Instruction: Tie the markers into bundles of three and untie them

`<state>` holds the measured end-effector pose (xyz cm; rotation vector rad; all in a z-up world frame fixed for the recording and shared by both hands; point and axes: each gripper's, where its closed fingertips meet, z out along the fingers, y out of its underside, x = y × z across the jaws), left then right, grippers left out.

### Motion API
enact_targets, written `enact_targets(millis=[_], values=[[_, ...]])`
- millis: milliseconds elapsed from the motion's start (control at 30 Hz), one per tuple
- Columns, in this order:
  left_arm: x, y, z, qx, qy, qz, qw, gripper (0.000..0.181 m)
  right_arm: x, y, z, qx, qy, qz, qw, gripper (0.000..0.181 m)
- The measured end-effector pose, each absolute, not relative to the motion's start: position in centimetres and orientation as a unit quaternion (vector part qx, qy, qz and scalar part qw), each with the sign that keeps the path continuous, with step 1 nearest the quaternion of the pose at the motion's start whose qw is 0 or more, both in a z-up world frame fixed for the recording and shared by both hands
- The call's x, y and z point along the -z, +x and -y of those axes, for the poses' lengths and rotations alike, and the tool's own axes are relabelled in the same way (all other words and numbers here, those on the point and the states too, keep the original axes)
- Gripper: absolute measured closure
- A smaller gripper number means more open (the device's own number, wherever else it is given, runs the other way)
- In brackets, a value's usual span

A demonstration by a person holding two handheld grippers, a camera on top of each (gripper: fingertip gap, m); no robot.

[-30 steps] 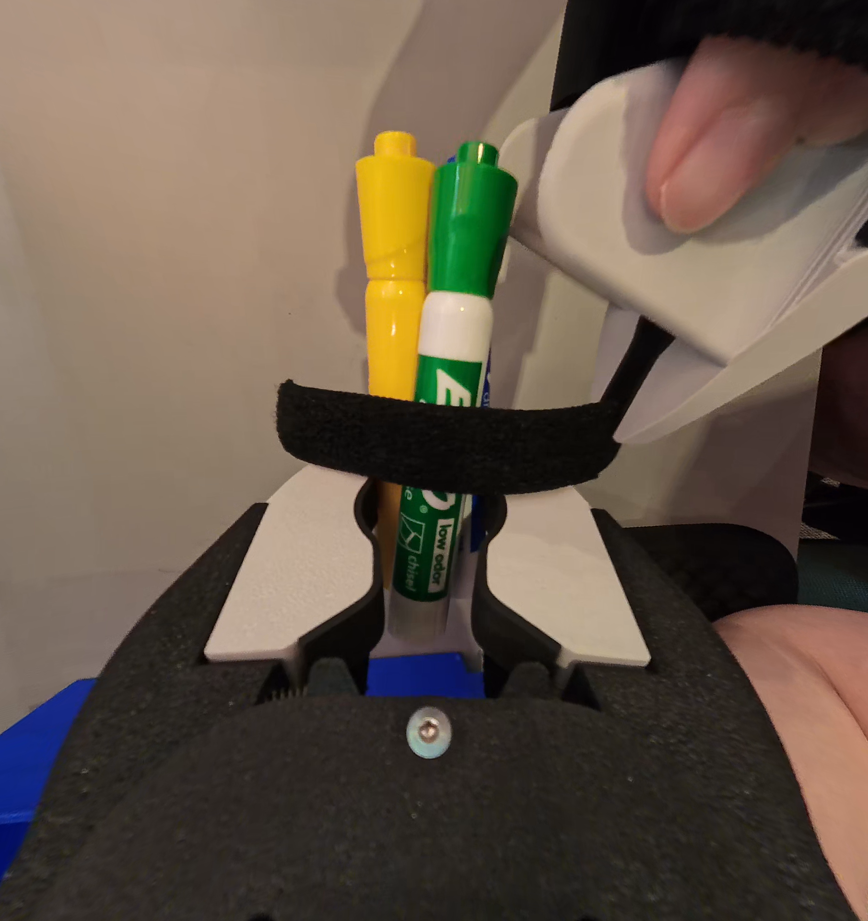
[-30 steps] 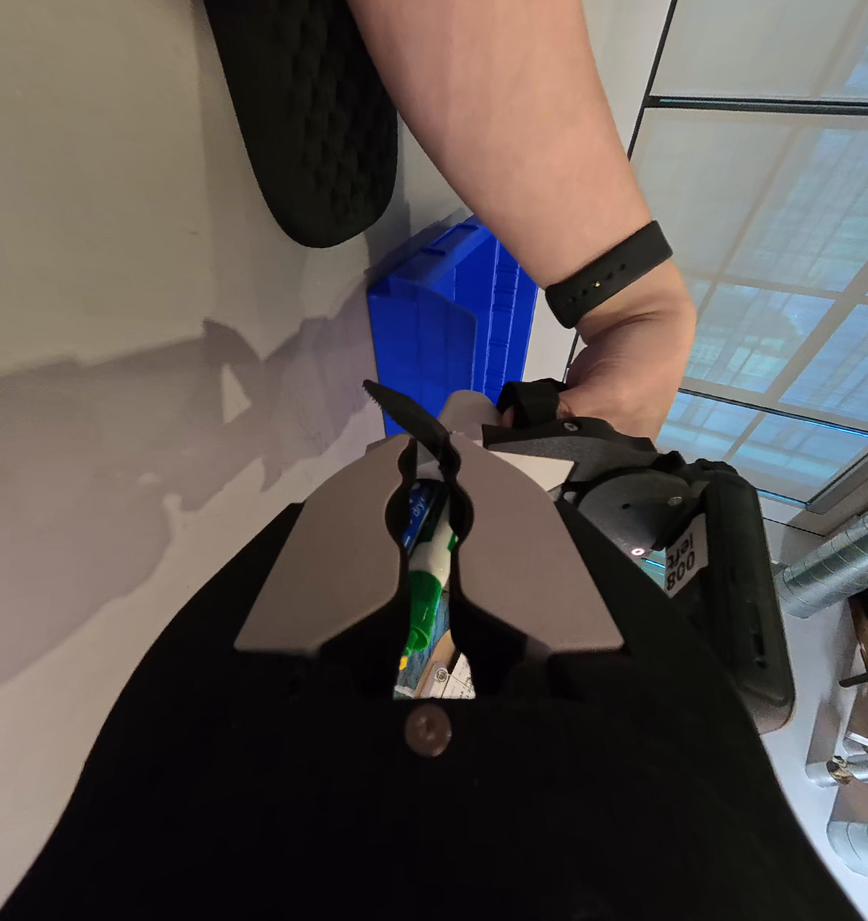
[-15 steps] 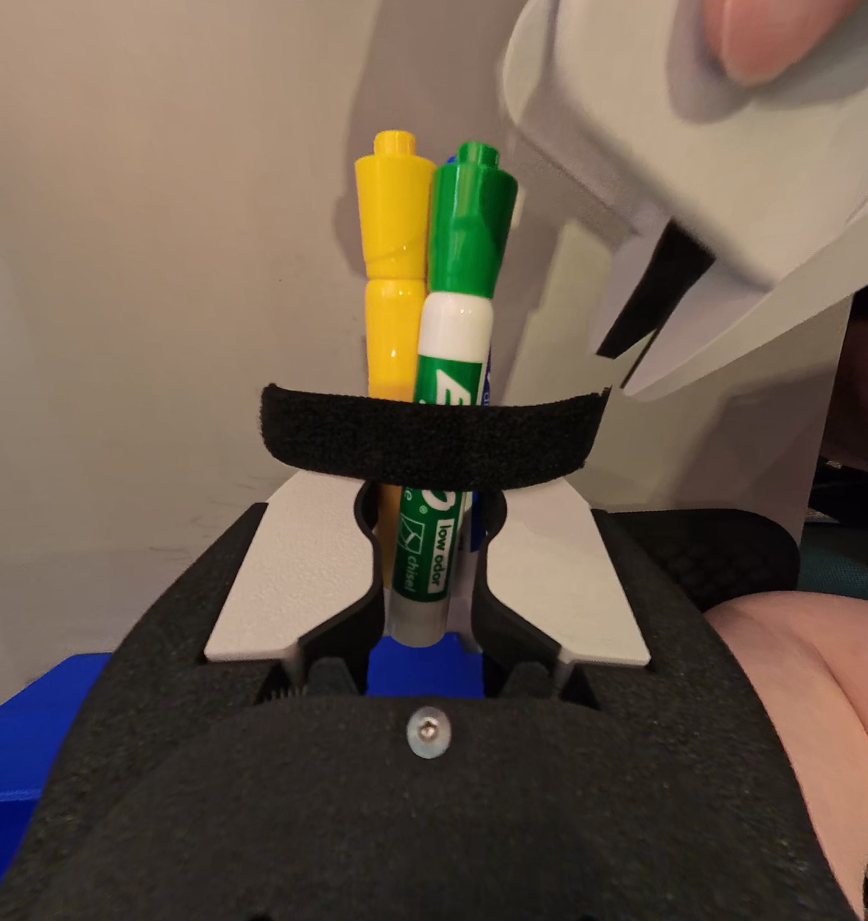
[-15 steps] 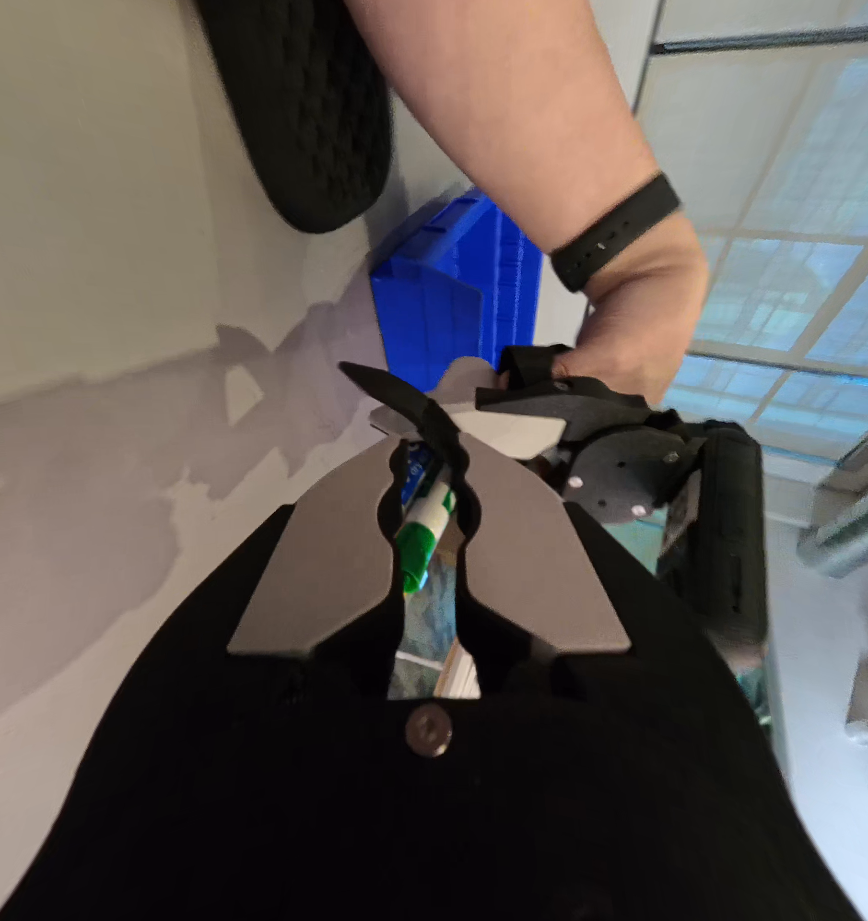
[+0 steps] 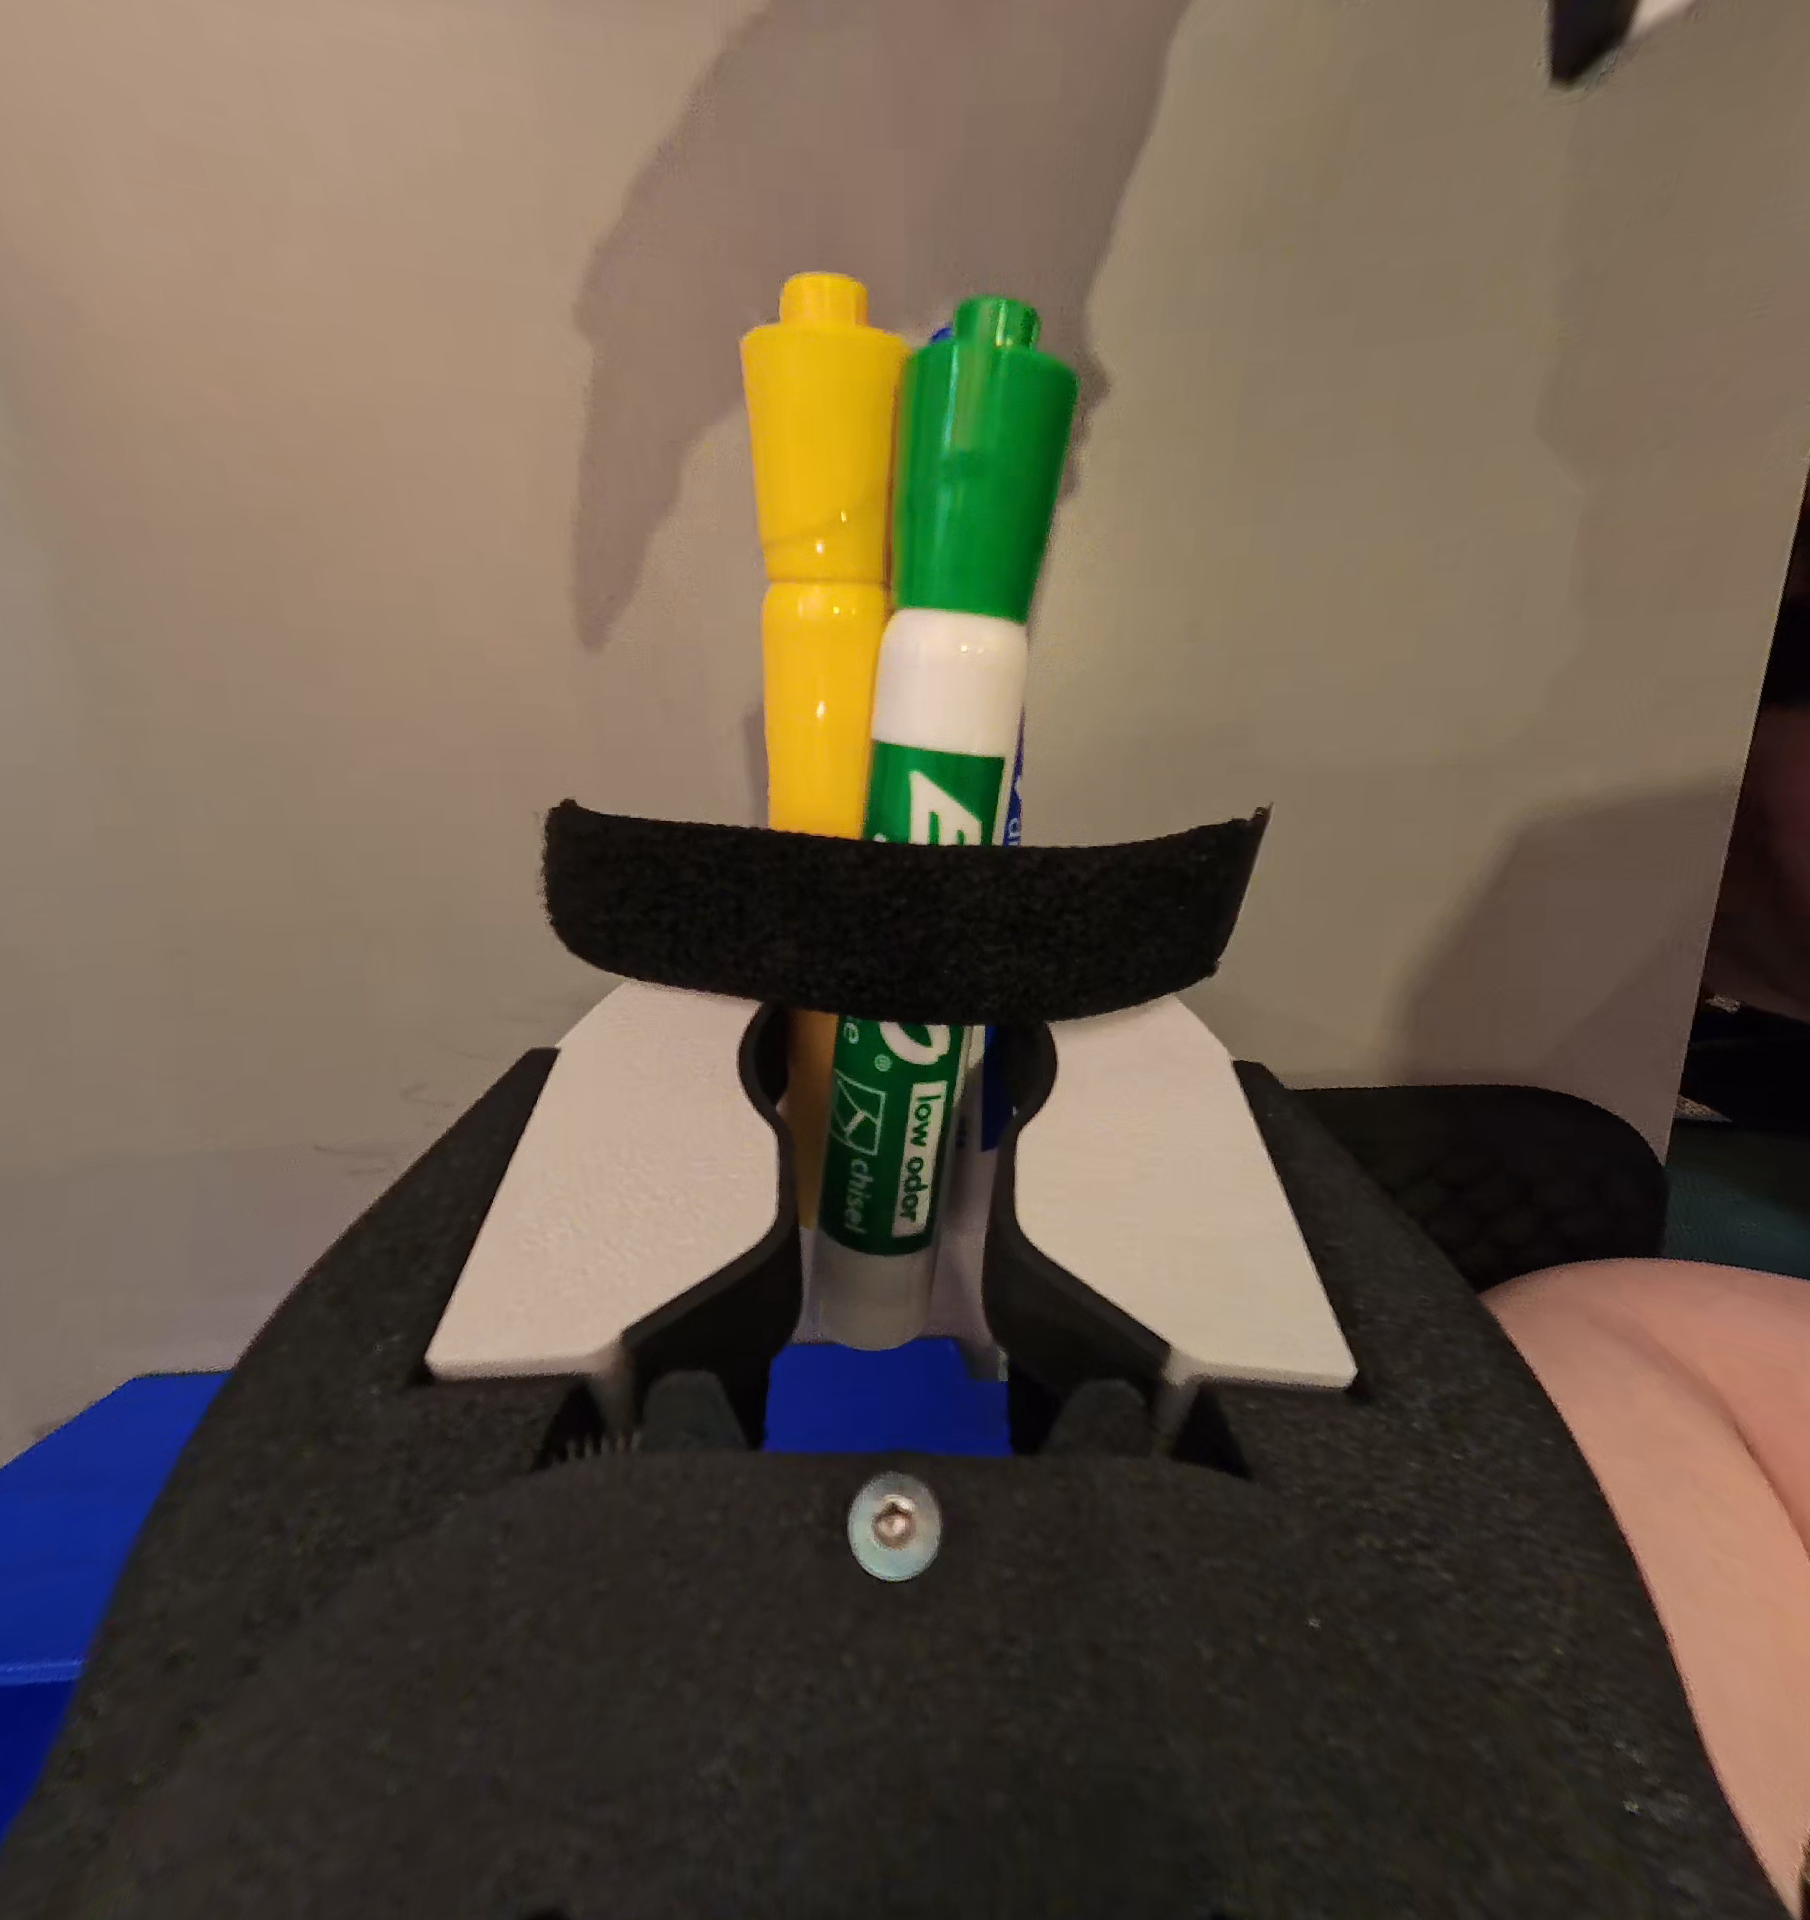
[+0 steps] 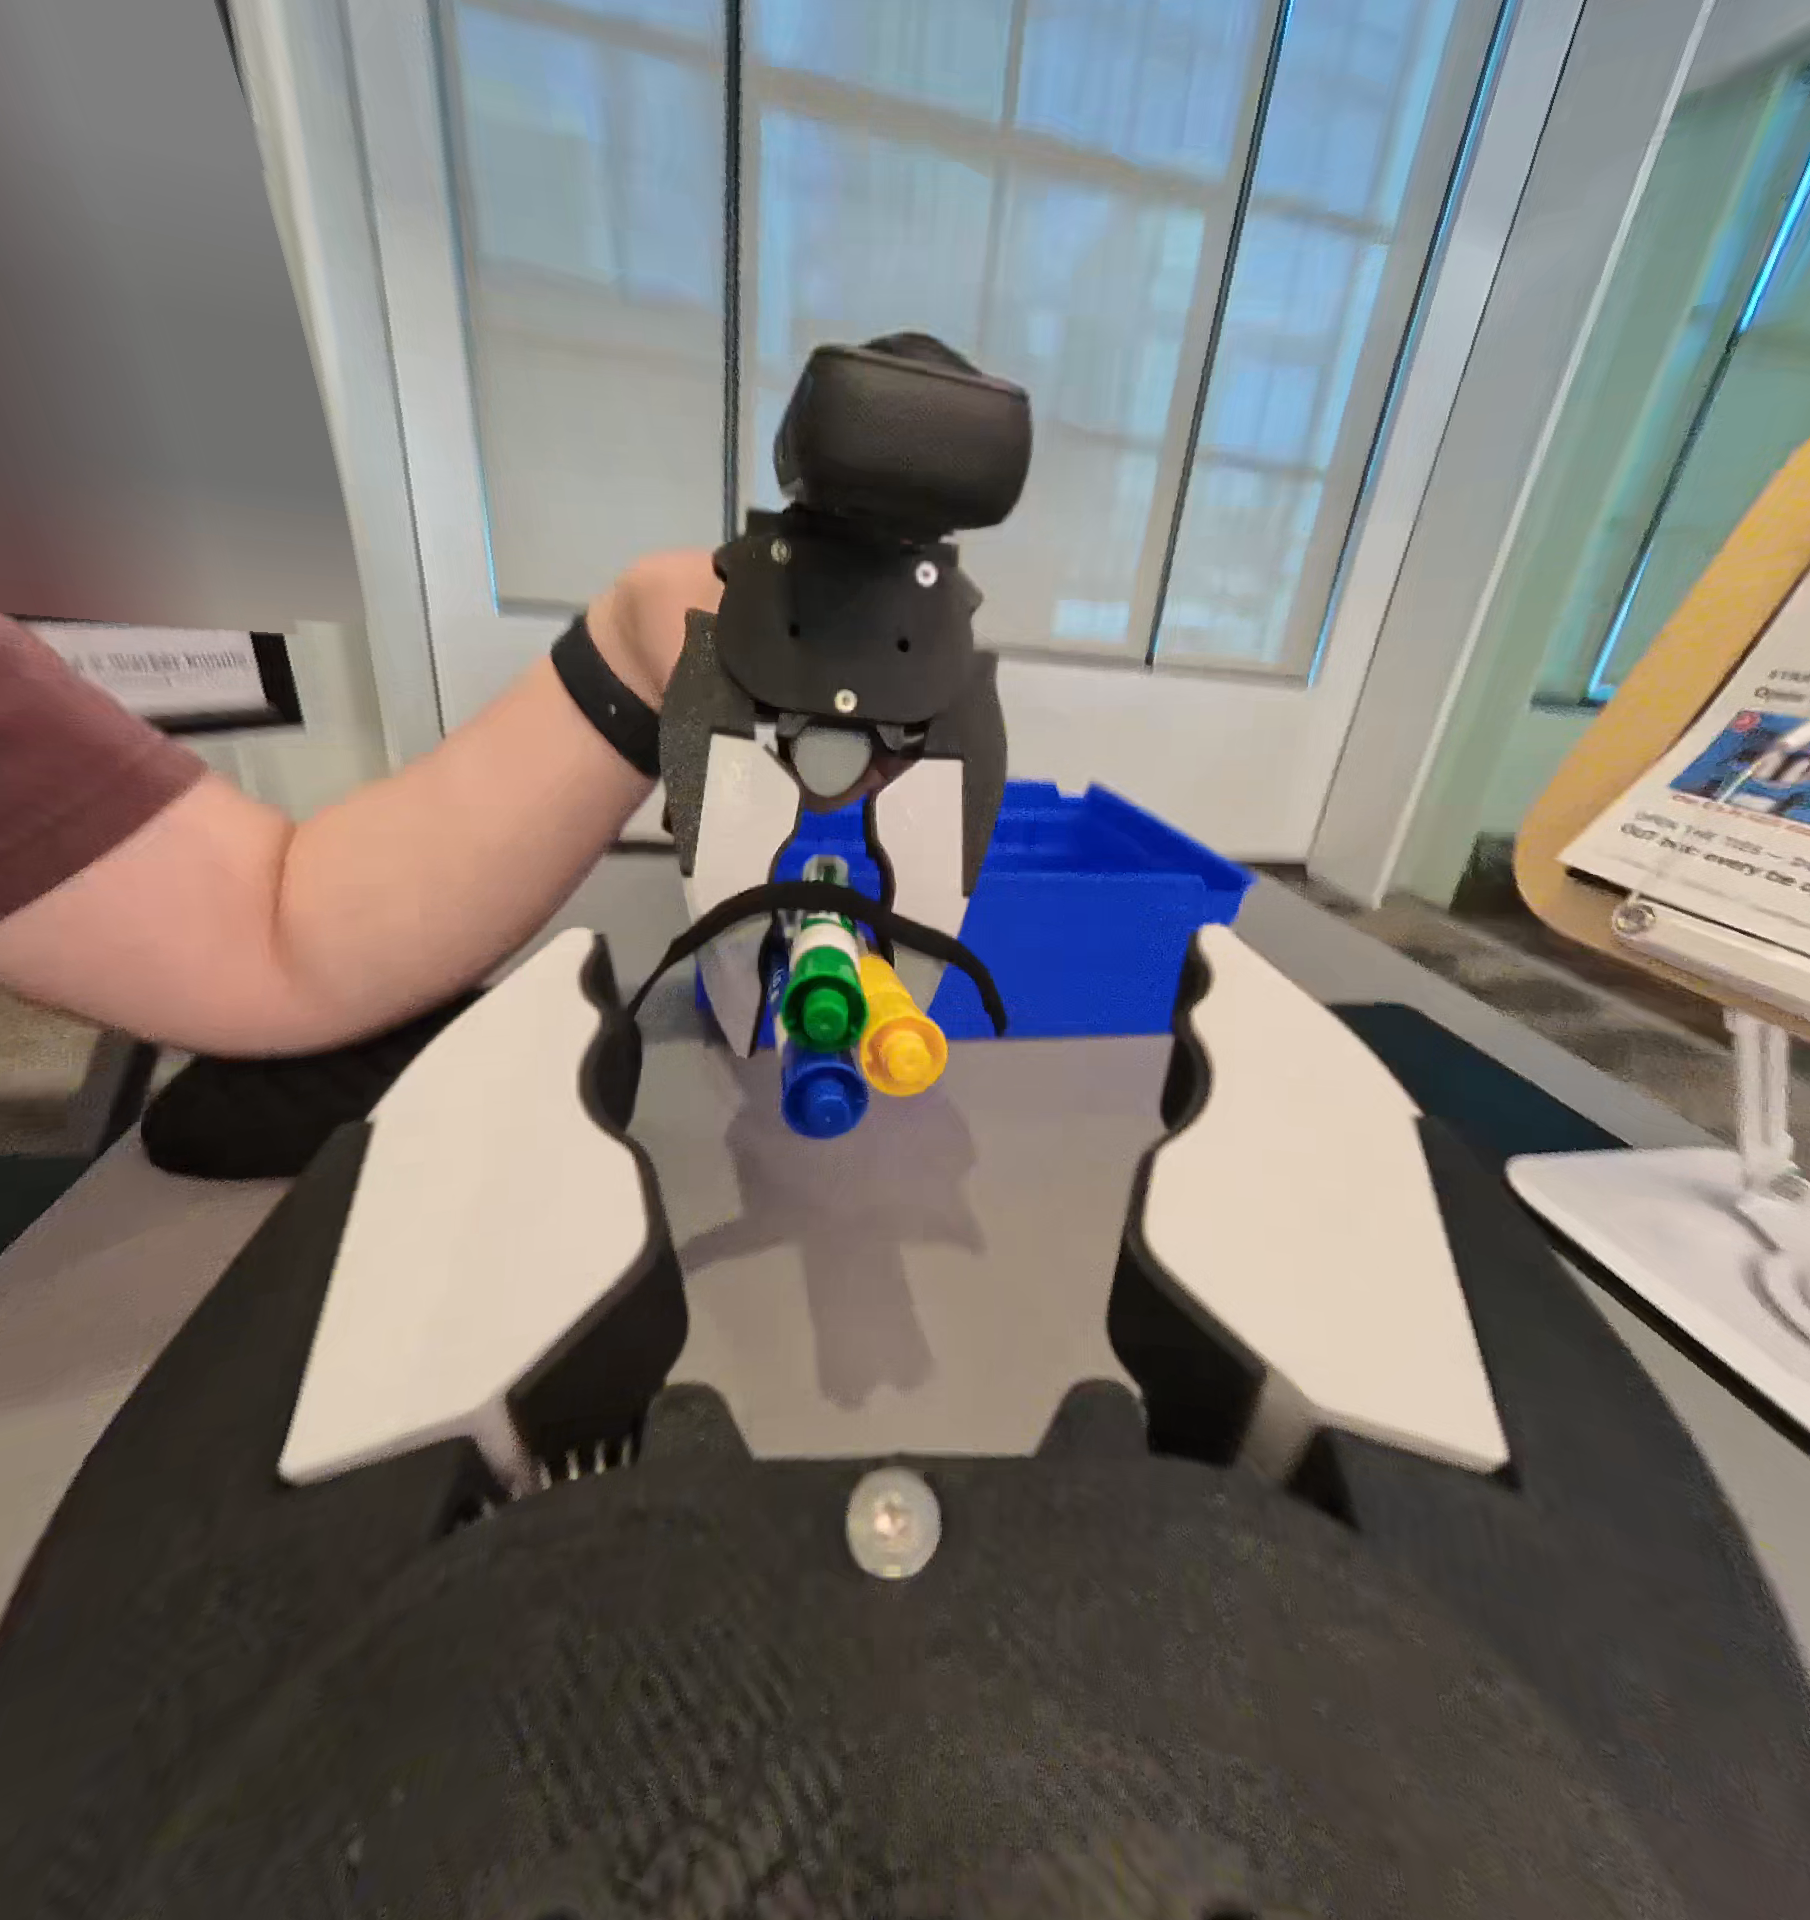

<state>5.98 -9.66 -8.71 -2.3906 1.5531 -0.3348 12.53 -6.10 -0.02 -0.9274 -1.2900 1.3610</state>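
My left gripper [image 5: 893, 1049] is shut on three markers: a yellow marker [image 5: 823, 582], a green marker [image 5: 958, 675] and a blue marker mostly hidden behind them. A black hook-and-loop strap [image 5: 890, 909] lies across them, both ends loose and curving back. In the right wrist view the left gripper [image 6: 833, 925] holds the bundle above the grey table [image 6: 828, 1278], caps toward me: green [image 6: 821, 1003], yellow [image 6: 901, 1049], blue [image 6: 823, 1096], with the strap [image 6: 672, 951] hanging open around them. My right gripper [image 6: 896, 1029] is open and empty, drawn back from the bundle.
A blue bin [image 6: 1088, 925] stands behind the left gripper; it also shows in the left wrist view [image 5: 70, 1538]. A clear stand with a printed sheet [image 6: 1732, 831] is at the right on a white base [image 6: 1711, 1278]. A black pad [image 6: 257, 1101] lies under the person's forearm. The grippers' ends are close to 12 centimetres from one another.
My right gripper let go of the strap end, opened, and pulled away and back, turning level to face the bundle. The strap end sprang loose. The left gripper held still.
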Motion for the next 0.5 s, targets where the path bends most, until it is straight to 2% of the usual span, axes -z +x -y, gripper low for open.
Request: enact_targets(millis=[167, 333, 500], values=[[8.3, 6.6, 9.8, 0.120, -0.820, -0.541, 0.142, 0.143, 0.7, 10.8, 6.4, -0.662, -0.368, 0.442, 0.480, 0.075], [7.8, 6.5, 9.7, 0.127, -0.821, -0.535, 0.155, 0.143, -0.2, 9.0, 8.6, -0.654, -0.341, 0.425, 0.524, 0.077], [7.4, 6.9, 10.0, 0.132, -0.814, -0.542, 0.161, 0.143, 0.4, 7.3, 9.3, -0.672, -0.335, 0.427, 0.504, 0.079]])
